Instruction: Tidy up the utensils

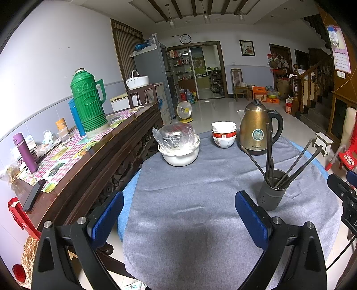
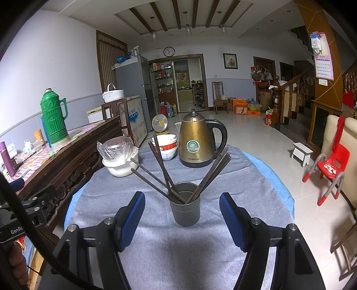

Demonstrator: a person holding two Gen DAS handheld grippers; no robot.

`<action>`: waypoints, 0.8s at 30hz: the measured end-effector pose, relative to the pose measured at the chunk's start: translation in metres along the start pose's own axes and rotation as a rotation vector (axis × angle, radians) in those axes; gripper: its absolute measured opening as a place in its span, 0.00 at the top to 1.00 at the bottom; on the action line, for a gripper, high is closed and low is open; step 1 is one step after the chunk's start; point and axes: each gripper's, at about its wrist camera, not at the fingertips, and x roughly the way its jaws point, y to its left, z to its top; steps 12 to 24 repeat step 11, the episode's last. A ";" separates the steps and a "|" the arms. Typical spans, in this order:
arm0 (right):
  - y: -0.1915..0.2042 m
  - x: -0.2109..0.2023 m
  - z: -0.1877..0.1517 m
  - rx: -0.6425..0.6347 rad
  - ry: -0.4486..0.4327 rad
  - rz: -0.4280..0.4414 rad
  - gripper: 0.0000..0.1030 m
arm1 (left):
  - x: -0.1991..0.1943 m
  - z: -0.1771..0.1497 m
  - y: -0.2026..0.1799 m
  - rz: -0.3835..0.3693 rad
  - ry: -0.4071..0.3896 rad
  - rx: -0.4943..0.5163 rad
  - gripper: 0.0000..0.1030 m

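Room interior behind the work area.
White tiled floor (image 2: 256, 142), pale walls, beamed ceiling (image 2: 178, 15), wall clock (image 2: 169, 51), wooden staircase (image 2: 296, 89), grey refrigerator (image 2: 133, 78).
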 end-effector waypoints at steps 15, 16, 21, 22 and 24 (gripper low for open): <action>-0.009 0.016 -0.004 0.023 0.019 -0.006 0.29 | 0.030 -0.004 0.002 -0.075 0.055 -0.055 0.03; -0.009 0.016 -0.004 0.023 0.019 -0.006 0.29 | 0.030 -0.004 0.002 -0.075 0.055 -0.055 0.03; -0.009 0.016 -0.004 0.023 0.019 -0.006 0.29 | 0.030 -0.004 0.002 -0.075 0.055 -0.055 0.03; -0.009 0.016 -0.004 0.023 0.019 -0.006 0.29 | 0.030 -0.004 0.002 -0.075 0.055 -0.055 0.03; -0.009 0.016 -0.004 0.023 0.019 -0.006 0.29 | 0.030 -0.004 0.002 -0.075 0.055 -0.055 0.03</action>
